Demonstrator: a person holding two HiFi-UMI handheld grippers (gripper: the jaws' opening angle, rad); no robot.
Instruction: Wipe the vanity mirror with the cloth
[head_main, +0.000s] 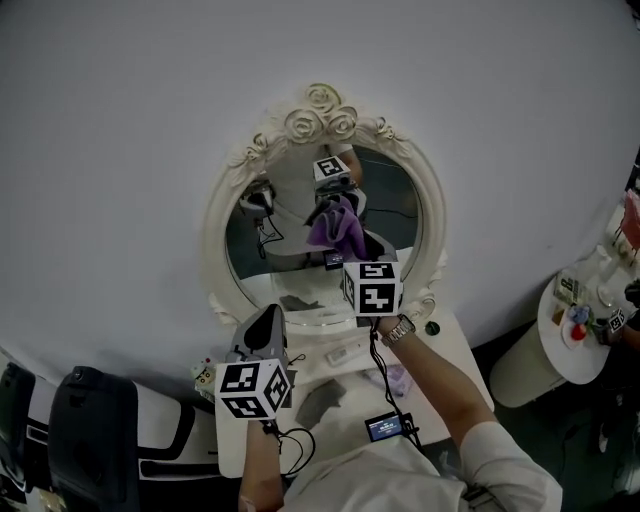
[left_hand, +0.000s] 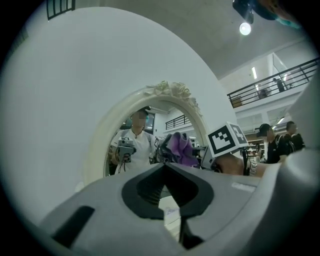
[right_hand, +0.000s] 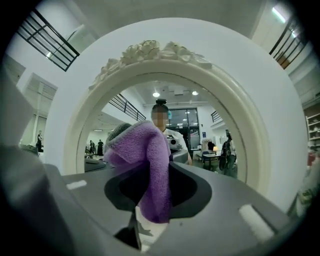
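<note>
The oval vanity mirror (head_main: 290, 240) in its ornate white frame (head_main: 322, 112) stands against the wall at the back of a white table. My right gripper (head_main: 345, 248) is up at the glass, shut on a purple cloth (head_main: 336, 226) that lies against the mirror right of centre. In the right gripper view the cloth (right_hand: 146, 160) hangs folded between the jaws of the right gripper (right_hand: 152, 172), with the mirror (right_hand: 210, 125) close ahead. My left gripper (head_main: 268, 315) hovers lower left, in front of the frame's bottom edge, shut and holding nothing. From the left gripper (left_hand: 164, 169) I see the mirror (left_hand: 142, 135) and the cloth (left_hand: 181, 148).
The white vanity top (head_main: 335, 385) carries a small white object (head_main: 345, 352), a lilac rag (head_main: 398, 379) and a small screen device (head_main: 385, 427). A round white side table (head_main: 552, 345) with bottles stands at the right. A dark chair (head_main: 92, 430) sits at the lower left.
</note>
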